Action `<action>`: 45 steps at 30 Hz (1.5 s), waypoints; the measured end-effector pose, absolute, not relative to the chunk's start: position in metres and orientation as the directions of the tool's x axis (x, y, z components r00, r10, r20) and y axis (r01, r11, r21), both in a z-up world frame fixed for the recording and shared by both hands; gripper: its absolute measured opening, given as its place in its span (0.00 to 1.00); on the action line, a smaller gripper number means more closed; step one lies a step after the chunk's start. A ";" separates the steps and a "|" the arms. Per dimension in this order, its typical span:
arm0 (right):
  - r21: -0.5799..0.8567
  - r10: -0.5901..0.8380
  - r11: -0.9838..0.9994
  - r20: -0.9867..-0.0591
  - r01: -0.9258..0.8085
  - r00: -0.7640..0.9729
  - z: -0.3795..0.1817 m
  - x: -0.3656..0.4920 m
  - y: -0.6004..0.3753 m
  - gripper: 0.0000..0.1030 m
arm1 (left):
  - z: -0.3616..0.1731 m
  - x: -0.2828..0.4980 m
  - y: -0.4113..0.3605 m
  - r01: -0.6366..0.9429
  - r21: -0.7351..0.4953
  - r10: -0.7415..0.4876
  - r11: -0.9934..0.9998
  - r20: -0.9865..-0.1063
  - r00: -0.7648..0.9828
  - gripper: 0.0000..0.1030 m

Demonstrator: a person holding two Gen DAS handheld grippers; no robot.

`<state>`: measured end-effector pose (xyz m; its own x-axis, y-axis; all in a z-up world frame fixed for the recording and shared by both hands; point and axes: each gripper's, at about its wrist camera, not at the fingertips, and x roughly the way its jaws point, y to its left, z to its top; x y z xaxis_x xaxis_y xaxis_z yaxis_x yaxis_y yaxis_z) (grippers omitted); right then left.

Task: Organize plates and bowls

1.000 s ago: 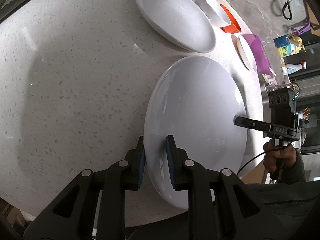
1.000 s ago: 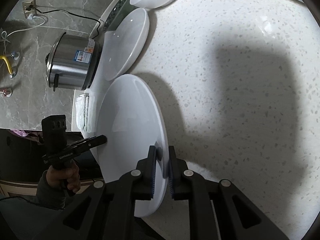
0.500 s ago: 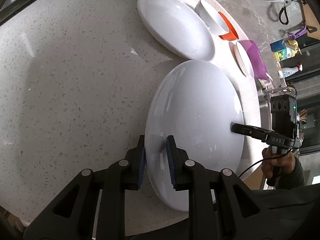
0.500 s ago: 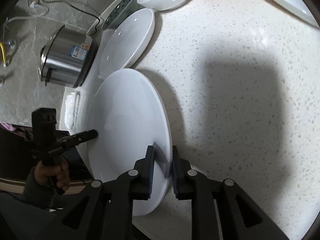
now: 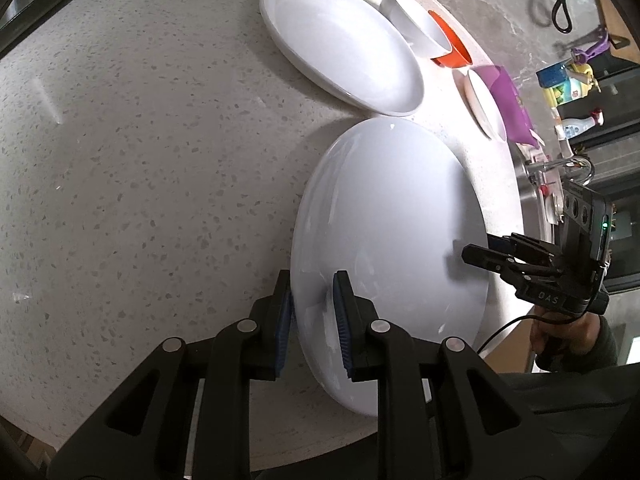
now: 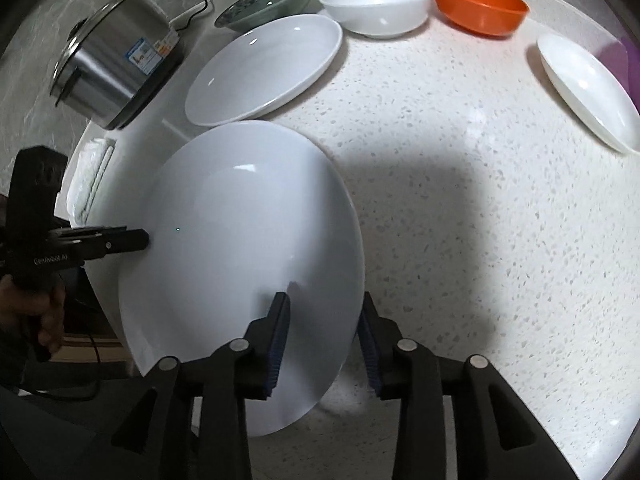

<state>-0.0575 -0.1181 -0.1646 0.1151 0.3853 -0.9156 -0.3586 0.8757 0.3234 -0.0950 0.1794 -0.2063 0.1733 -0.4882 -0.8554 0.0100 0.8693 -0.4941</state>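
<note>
**A:** Widest thing first: the speckled pale stone countertop [image 5: 140,180], and at its near edge sits the large round white plate [image 5: 392,220], the piece in play.

**B:** It's a broad, slippery disc, which I reckon is why there's a gripper on each side of it.

**A:** Just beyond it, almost touching, lies the deep white oval plate [image 6: 264,68]. My guess is that's where the big one is headed, or it goes underneath.

**B:** Far left stands the stainless steel cooking pot [image 6: 116,76], out of the way. Along the far edge are the green patterned dish [image 6: 264,4], the white bowl [image 6: 376,4] and the orange bowl [image 6: 480,8]. The small white dish [image 6: 588,88] sits far right.

**A:** Bowls apart, plates apart, so the sorting looks barely begun. Now the grips.

**B:** The left gripper [image 5: 313,292] is clenched on the big plate's rim, one pad above and one below.

**A:** The right gripper [image 6: 325,300] straddles the opposite rim with its jaws spread and neither pad pressing. Released, I'd say.

**B:** So one side carries it alone. I can't tell whether the plate rests flat or is tipped up.
</note>
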 end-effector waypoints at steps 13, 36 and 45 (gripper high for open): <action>0.426 0.476 0.877 -0.835 -0.223 0.276 -0.132 -0.051 -0.177 0.72 | -0.176 -0.087 0.238 -0.073 -0.592 -0.542 0.803 -0.775 0.326 0.94; 0.806 0.819 0.574 -0.564 -0.144 0.105 -0.165 0.114 -0.116 0.71 | -0.193 0.079 0.233 0.008 -0.527 -0.502 0.850 -0.806 0.314 0.88; 0.813 0.821 0.571 -0.565 -0.112 0.080 -0.185 0.122 -0.116 0.69 | -0.206 0.094 0.229 0.026 -0.518 -0.504 0.855 -0.818 0.278 0.80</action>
